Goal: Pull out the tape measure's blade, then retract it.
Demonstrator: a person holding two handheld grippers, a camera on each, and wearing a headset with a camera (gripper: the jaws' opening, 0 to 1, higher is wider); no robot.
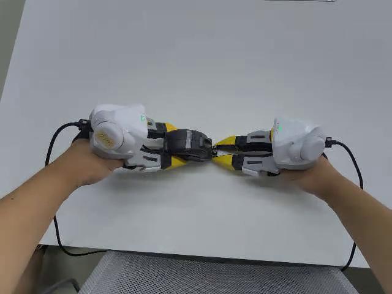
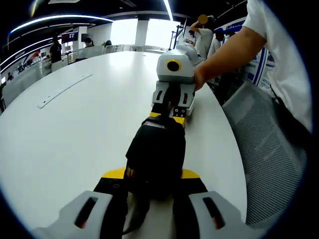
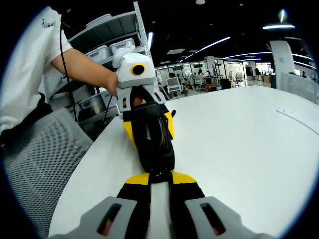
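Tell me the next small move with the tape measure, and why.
Probably draw the right hand-held gripper straight away from the left hand-held gripper: the left clamps the tape measure, the right's jaws seem shut on the blade tip, and no blade is out yet.

The black boxy tape measure [image 1: 190, 144] lies on the white flat table [image 1: 245, 67], near its front edge, between the jaws of the left gripper [image 1: 174, 146]. The right gripper [image 1: 215, 152] lies immediately right, tips meeting the tape measure's right end. A grey mesh chair [image 1: 214, 275] stands before the table.
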